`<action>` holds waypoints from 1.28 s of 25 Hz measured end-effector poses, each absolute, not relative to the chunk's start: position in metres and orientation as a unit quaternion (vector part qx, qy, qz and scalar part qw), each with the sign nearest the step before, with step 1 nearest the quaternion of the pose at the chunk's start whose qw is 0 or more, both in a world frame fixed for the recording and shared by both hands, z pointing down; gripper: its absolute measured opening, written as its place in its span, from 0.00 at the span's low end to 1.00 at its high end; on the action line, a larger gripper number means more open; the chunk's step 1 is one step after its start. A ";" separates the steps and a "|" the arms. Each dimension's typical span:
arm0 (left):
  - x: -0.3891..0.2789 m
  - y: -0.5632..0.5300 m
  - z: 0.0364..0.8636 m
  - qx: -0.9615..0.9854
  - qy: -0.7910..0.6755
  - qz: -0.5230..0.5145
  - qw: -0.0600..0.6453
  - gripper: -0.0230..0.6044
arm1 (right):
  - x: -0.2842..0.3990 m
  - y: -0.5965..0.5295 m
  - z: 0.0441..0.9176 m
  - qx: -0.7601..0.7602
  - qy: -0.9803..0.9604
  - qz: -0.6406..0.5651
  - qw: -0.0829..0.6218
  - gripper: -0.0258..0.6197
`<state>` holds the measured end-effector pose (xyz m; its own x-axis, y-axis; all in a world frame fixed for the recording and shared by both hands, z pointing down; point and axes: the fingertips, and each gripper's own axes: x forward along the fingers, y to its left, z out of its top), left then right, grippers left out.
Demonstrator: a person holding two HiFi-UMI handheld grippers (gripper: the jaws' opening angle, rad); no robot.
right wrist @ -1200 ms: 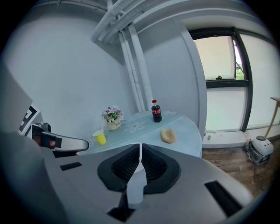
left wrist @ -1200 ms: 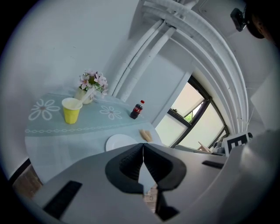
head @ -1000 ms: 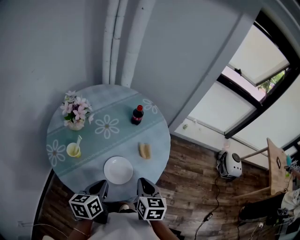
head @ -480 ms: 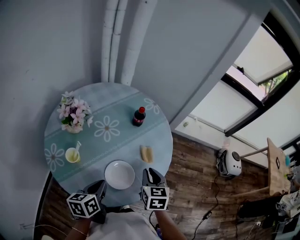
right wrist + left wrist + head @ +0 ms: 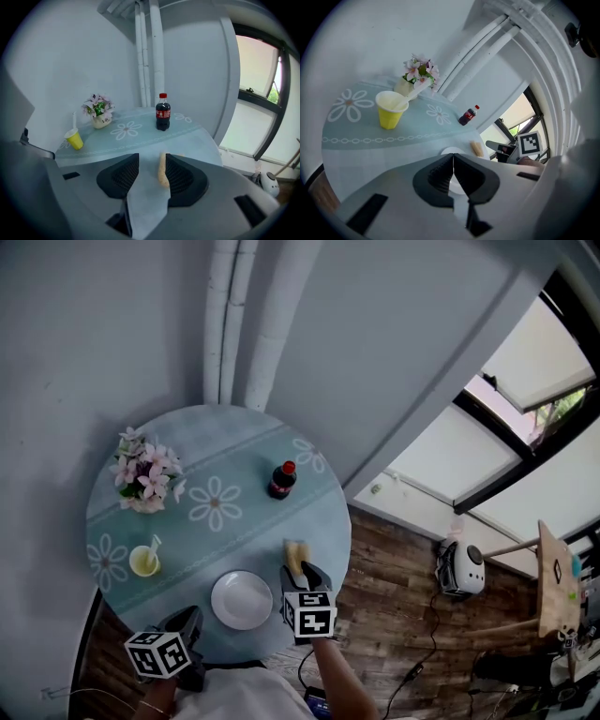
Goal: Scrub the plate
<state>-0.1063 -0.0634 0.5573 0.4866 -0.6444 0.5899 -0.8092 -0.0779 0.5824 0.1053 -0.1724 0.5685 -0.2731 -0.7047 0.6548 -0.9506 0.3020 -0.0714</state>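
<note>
Between the right gripper's jaws: a yellow sponge [image 5: 162, 171] lies on the table, close against the inner face of the right-hand jaw, with a clear gap to the other jaw.
Right gripper [image 5: 305, 571]: jaws spread, having just been opening; they stand either side of the sponge, and the pads do not press on it. It points down at the table's near right part.
Left gripper [image 5: 453, 157]: jaws pressed together, tips meeting, nothing between them. In the head view it hangs at the table's near edge, well to the left of the right gripper.
Plate [image 5: 241, 599]: white, round and bare, flat on the table between the two grippers, just left of the right gripper and just ahead of the left one. In the left gripper view its rim shows behind the closed tips.
Table [image 5: 248, 526]: round, covered in a pale blue cloth with white daisy prints.
Ahead of the left gripper: a yellow cup [image 5: 391, 108] with a white stick in it, and beyond that a vase of pink flowers [image 5: 418, 75].
Ahead of the right gripper: a cola bottle [image 5: 162, 112], upright, well past the sponge.
</note>
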 end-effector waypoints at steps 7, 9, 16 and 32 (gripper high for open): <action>-0.119 -0.072 0.563 0.717 -0.512 0.095 0.464 0.05 | 0.112 -0.194 0.601 0.543 -0.741 0.248 0.309 0.29; -0.121 -0.075 0.564 0.715 -0.513 0.098 0.464 0.05 | 0.112 -0.197 0.609 0.545 -0.736 0.244 0.321 0.29; -0.126 -0.084 0.564 0.715 -0.512 0.108 0.462 0.05 | 0.119 -0.199 0.641 0.552 -0.706 0.254 0.363 0.29; -0.111 -0.101 0.558 0.721 -0.499 0.090 0.473 0.05 | 0.138 -0.207 0.658 0.556 -0.682 0.276 0.387 0.16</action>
